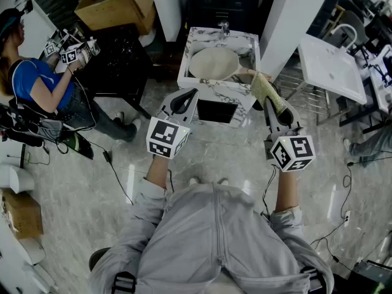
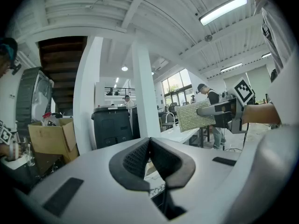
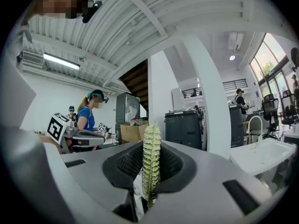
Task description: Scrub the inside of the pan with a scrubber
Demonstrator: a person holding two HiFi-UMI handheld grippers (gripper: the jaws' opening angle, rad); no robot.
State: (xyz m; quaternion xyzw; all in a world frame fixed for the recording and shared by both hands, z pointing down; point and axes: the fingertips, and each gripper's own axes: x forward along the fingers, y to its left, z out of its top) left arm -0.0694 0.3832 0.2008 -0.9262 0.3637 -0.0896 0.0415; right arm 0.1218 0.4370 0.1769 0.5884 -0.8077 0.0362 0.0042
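A person in blue [image 1: 41,86] stands near a cardboard box [image 1: 116,10], a white basin [image 1: 331,66] well apart.

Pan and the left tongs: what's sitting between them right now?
In the head view, only the front rim of the marble sink lies between the left tongs and the pan; nothing else shows there.

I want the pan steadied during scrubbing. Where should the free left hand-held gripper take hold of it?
Probably the handle: it is the only narrow part of the pan, jutting right over the sink rim. Come from the near side, jaws across it. The left hand-held gripper is shut, so open it first; the right hand-held gripper holds the scrubber.
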